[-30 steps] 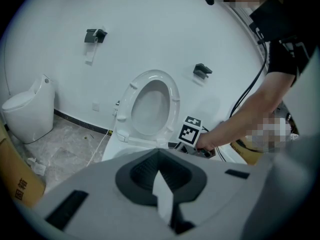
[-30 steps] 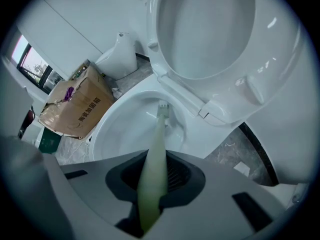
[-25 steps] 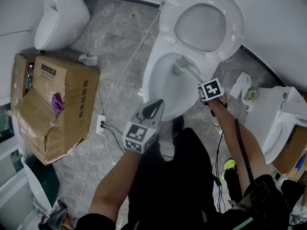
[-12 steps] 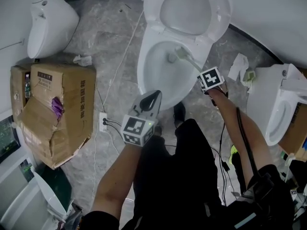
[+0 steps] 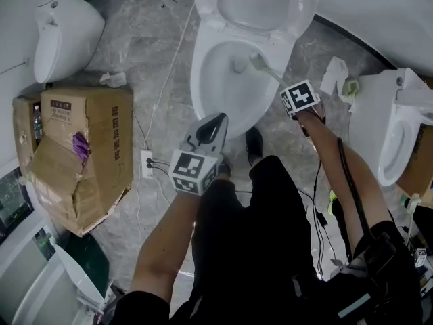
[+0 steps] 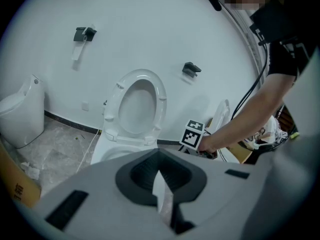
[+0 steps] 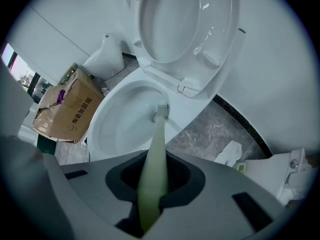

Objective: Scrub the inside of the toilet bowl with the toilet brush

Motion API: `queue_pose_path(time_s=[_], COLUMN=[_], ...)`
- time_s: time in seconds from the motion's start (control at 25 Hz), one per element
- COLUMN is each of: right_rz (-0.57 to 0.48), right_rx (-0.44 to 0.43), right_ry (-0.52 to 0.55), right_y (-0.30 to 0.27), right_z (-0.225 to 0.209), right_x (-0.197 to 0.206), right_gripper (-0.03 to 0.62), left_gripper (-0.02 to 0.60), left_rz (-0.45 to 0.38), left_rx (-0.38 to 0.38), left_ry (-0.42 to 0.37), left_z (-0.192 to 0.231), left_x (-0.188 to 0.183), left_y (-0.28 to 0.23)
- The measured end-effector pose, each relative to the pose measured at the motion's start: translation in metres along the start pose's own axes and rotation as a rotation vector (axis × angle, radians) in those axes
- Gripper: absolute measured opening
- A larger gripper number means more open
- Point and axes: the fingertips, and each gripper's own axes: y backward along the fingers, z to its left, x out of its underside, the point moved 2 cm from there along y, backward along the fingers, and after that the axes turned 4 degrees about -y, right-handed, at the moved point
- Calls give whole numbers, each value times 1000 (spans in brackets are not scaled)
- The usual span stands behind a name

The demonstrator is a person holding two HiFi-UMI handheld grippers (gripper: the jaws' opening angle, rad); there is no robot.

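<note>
Shifted rightward since earlier, brush [image 7: 157,129] is reaching into bowl [image 5: 216,87]; right hand-held gripper [image 7: 154,181] is clamping its handle; left hand-held gripper [image 6: 161,178] is hovering closed, holding nothing.

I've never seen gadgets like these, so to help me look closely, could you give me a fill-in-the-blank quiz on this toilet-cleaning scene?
1. The right gripper is shut on the handle of a pale ____ toilet brush.
2. The brush's head is inside the toilet bowl, whose seat is ____ (up/down).
3. The left gripper, jaws together, holds ____.
4. On the floor to the person's left sits a torn ____ box.

Missing words: green; up; nothing; cardboard.
</note>
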Motion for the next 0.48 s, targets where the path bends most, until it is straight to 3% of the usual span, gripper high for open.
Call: queue_pose_path(time_s=[0.48], right_rz=[24], right_rx=[34], right_ry=[-13], right_y=[16], right_z=[30], right_x=[46], right_gripper=[63], left_gripper=[9], left_rz=[-20], left_rx=[0], left_ry=[-13], left_z=[-6], left_x=[7], left_y=[44])
